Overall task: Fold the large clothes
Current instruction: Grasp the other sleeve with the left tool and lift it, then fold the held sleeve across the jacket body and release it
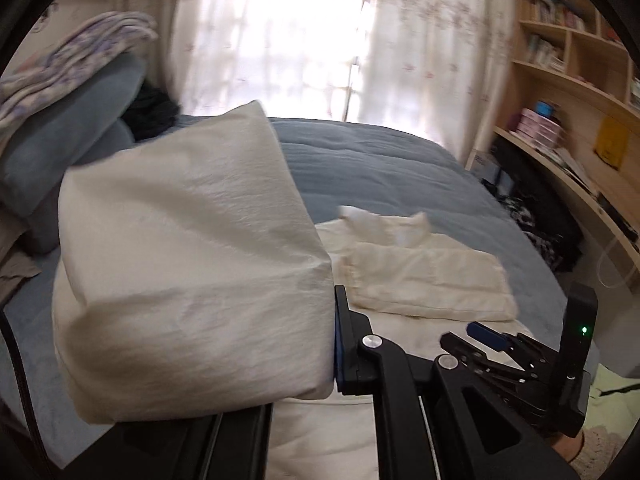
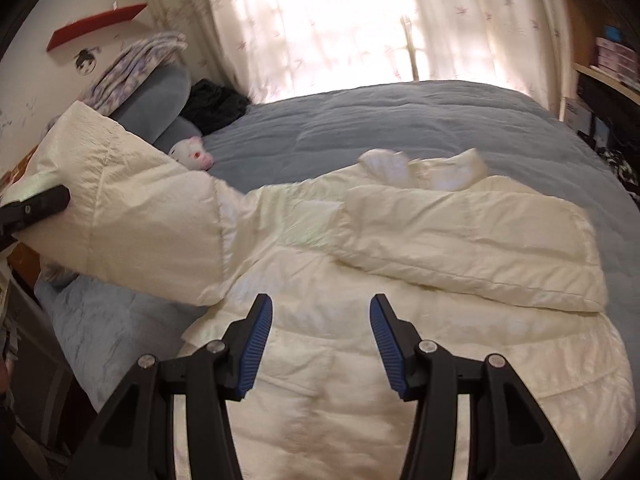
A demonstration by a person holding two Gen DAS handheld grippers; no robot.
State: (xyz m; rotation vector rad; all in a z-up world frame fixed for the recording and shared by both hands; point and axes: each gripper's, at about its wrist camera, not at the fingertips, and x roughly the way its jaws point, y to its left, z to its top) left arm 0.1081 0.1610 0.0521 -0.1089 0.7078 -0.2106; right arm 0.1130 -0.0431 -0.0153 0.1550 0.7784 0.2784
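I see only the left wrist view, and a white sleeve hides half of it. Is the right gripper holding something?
Observer: No. The right gripper is open and empty, above the jacket.
Operator: Where on the sleeve does the left gripper hold?
Observer: The left gripper holds the sleeve near its far end, raised off the bed.
Operator: Is anything behind the sleeve?
Observer: A white toy lies by the pillows.
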